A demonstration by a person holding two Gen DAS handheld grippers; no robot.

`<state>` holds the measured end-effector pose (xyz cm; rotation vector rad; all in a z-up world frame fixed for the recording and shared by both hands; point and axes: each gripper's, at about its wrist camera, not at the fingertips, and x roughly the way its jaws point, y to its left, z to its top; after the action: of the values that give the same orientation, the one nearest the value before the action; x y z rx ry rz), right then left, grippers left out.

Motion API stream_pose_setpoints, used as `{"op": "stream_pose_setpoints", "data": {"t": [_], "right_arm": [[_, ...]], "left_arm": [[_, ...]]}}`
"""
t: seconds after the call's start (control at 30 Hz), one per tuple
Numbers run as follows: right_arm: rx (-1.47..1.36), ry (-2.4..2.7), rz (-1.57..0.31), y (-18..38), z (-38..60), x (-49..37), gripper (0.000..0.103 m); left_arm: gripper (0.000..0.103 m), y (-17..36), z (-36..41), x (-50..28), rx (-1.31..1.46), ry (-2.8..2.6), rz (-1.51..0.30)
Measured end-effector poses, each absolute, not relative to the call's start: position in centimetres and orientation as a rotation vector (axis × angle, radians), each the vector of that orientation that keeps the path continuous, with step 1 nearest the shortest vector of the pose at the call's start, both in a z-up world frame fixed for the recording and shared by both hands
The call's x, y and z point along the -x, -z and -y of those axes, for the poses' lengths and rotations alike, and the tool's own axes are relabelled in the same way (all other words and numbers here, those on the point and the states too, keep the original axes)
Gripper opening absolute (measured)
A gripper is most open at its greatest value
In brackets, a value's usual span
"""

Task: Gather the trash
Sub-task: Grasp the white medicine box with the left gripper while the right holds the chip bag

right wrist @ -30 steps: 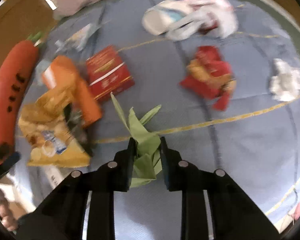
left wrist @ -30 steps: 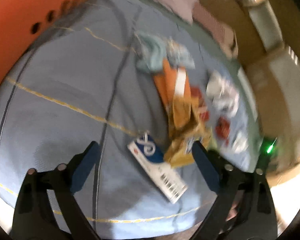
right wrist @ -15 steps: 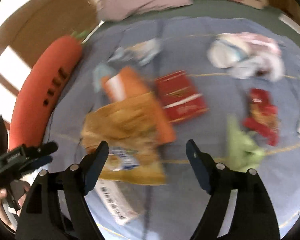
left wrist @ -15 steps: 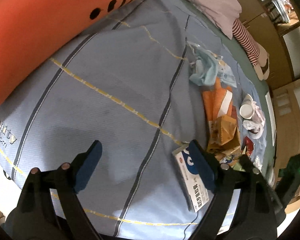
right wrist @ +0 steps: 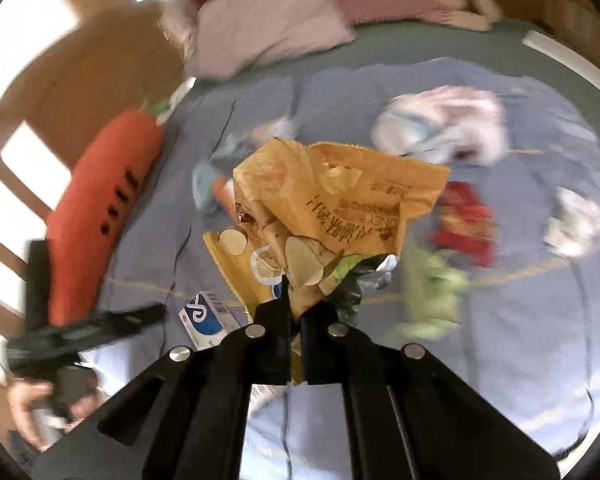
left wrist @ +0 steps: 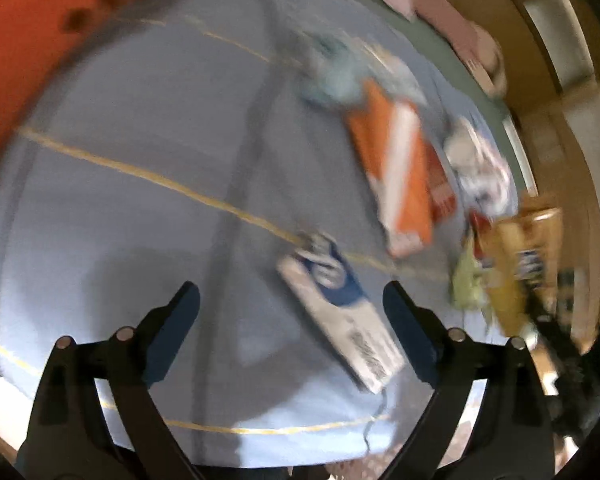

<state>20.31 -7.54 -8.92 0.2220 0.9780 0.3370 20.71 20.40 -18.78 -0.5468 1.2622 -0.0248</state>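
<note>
The right gripper point(right wrist: 294, 312) pinches the yellow chip bag point(right wrist: 332, 216) by its near edge, dangling above the bed point(right wrist: 500, 320). The left gripper point(left wrist: 292, 316), fingers opening and holding nothing, straddles the blue-and-white box point(left wrist: 340, 312) for pickup.

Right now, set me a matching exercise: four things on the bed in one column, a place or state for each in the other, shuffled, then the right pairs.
Things:
1. crinkled yellow chip bag
2. flat blue-and-white carton
3. long orange carrot-shaped plush pillow
4. crumpled green paper

Places or states:
A. lying on the blue blanket ahead of the left claw, whose jaws are opening
B. along the blanket's edge by the wooden slats
C. pinched in the shut right claw, lifted
D. loose on the blanket beside the red wrapper

Pairs: 1-C, 2-A, 3-B, 4-D
</note>
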Motion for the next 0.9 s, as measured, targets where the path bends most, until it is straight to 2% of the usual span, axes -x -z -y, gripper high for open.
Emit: {"op": "stream_pose_setpoints", "data": {"t": [0.2,0.33,0.4,0.43,0.47,0.53,0.63,0.87,0.9], "right_arm": [[-0.221,-0.218,-0.841,5.3,14.8,-11.3,0.004],[-0.262,-0.125,-0.781,5.1,19.0,-6.3,0.004],[-0.246,-0.071,-0.793,5.5,20.7,-5.3,0.004],[-0.241,-0.046,-0.794,5.4,21.3,-5.0,0.004],[-0.243,-0.021,-0.788,5.4,21.9,-4.5,0.004],[-0.272,-0.021,-0.772,5.3,22.9,-4.0,0.004],[-0.311,-0.027,-0.756,5.6,23.8,-3.5,0.004],[-0.303,-0.055,-0.748,5.8,23.7,-3.3,0.004],[-0.29,-0.049,-0.751,5.8,23.6,-3.3,0.004]], "left_arm": [[0.098,21.4,-12.1,-23.0,0.488,0.155,-1.443],[0.096,22.7,-6.6,-22.7,0.106,0.045,-1.419],[0.088,22.7,-5.1,-22.2,-0.023,0.028,-1.388],[0.081,22.4,-4.9,-21.8,-0.045,0.048,-1.356],[0.075,22.2,-5.0,-21.6,-0.051,0.055,-1.337],[0.059,21.7,-6.0,-21.2,-0.025,0.049,-1.304],[0.046,21.2,-7.7,-20.7,0.044,0.048,-1.271],[0.035,17.9,-11.9,-19.1,0.086,-0.096,-1.08],[0.011,17.7,-11.9,-18.8,0.094,-0.097,-1.065]]}}
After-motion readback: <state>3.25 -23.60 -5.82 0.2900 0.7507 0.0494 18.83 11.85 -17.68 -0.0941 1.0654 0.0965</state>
